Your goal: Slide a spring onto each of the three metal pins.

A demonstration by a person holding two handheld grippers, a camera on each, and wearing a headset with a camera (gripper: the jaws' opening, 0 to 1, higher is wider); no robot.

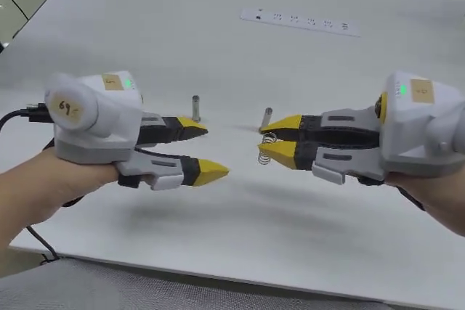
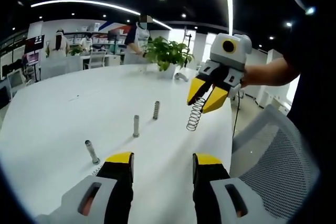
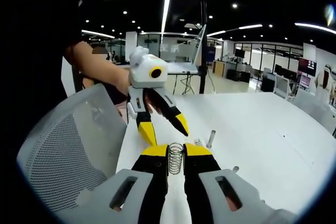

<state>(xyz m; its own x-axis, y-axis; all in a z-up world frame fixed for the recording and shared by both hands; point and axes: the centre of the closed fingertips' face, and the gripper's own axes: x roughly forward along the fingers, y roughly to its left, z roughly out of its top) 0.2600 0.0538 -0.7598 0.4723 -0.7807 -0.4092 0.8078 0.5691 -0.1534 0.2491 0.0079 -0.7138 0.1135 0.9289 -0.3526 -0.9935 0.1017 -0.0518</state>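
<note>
My right gripper [image 1: 267, 140] is shut on a small steel spring [image 1: 267, 152], which hangs from its yellow tips above the white table [image 1: 218, 34]. The same spring [image 3: 175, 158] stands upright between the right jaws, and the spring [image 2: 195, 117] dangles below the right gripper [image 2: 206, 96] in the left gripper view. My left gripper [image 1: 209, 152] faces it, open and holding nothing. Two metal pins [image 1: 196, 107] [image 1: 267, 115] stand just behind the tips. Three pins rise in a row: a near pin [image 2: 92, 151], a middle pin [image 2: 136, 126], and a far pin [image 2: 156, 110] that looks coiled.
A white power strip [image 1: 298, 21] lies at the far side of the table. A grey mesh chair [image 2: 278, 161] stands beside the near table edge. A cable [image 1: 18, 117] trails from the left gripper. People and desks are far off in the room.
</note>
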